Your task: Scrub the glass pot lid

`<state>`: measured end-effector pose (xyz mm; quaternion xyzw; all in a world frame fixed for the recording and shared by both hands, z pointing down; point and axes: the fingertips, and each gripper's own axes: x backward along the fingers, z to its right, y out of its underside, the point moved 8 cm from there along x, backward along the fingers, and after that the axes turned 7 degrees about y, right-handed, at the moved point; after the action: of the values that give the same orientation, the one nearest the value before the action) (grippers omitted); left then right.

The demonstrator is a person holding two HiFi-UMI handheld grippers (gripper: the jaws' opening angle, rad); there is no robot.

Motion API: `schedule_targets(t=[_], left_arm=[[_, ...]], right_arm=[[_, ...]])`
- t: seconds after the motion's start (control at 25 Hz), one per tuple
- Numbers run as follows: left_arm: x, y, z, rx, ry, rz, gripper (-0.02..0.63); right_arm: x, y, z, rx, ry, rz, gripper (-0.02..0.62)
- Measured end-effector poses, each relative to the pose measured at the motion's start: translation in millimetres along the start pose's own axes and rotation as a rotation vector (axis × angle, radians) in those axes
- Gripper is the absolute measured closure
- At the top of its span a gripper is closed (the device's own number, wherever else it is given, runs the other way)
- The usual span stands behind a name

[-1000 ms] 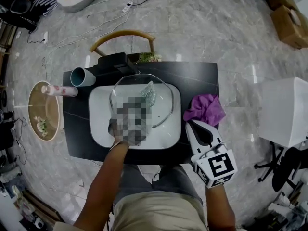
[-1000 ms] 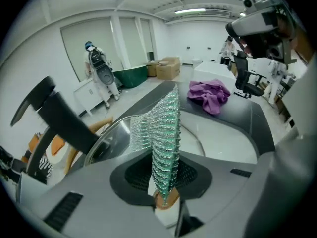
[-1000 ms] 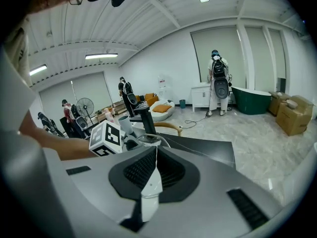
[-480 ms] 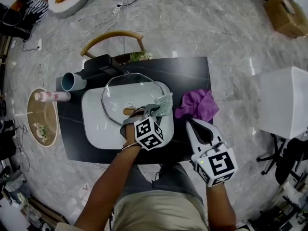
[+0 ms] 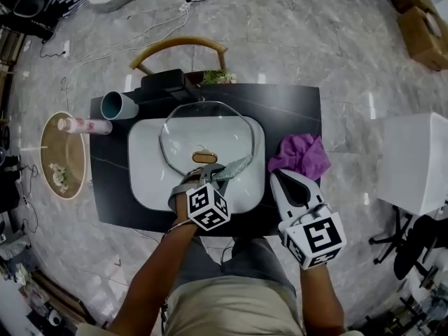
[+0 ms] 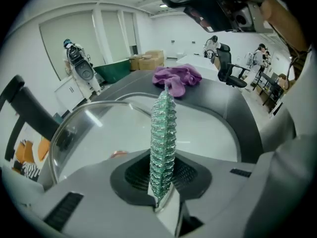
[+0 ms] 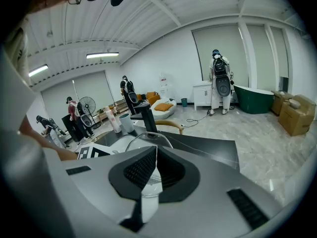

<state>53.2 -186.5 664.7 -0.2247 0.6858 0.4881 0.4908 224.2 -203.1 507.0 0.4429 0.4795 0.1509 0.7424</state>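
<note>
Scrubber [image 5: 237,165] clamped by left gripper [image 5: 219,173], beside glass lid [image 5: 210,128]

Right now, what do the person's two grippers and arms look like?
Both are handheld two-jaw tools. The left gripper is grey. The right gripper looks paler, nearly white, and tapers to a point. Each has black ribbed pads and carries a cube of black-and-white square markers. No cables show. No sleeves cover the forearms.

A black table [image 5: 294,110] stands on grey marble floor [image 5: 315,33], a wooden chair [image 5: 175,43] behind, perhaps a white cabinet [image 5: 413,161] aside.
</note>
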Motion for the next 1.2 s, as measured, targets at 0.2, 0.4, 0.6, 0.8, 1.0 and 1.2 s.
schedule_targets(t=[0.2,0.4,0.6,0.8,1.0,1.2], left_arm=[[18.8,60.0,-13.1,0.090,-0.032,-0.050,0.523],[43.2,111.7,-41.1,0.151,-0.103,-0.096,0.523],[72.8,143.7,-78.4,0.255,-0.211,-0.083,0.523],[87.6,139.9,-104.2,0.279,-0.259,-0.048,0.523],[85.7,109.8,-113.5,0.230,-0.246,-0.002,0.524],[73.5,66.8,-114.7,0.142,-0.196,0.024,0.523]], right_arm=[[-19.5,-4.1,-23.4,0.031,-0.045,-0.019,0.571],[-34.7,-8.7,-50.9,0.055,-0.081,-0.028,0.572],[-42.6,-9.8,-69.2,0.076,-0.101,-0.039,0.571],[-44.7,-11.2,-76.7,0.082,-0.101,-0.049,0.572],[-44.6,-13.0,-73.4,0.074,-0.095,-0.045,0.572],[-38.8,-11.7,-64.1,0.056,-0.077,-0.042,0.571]])
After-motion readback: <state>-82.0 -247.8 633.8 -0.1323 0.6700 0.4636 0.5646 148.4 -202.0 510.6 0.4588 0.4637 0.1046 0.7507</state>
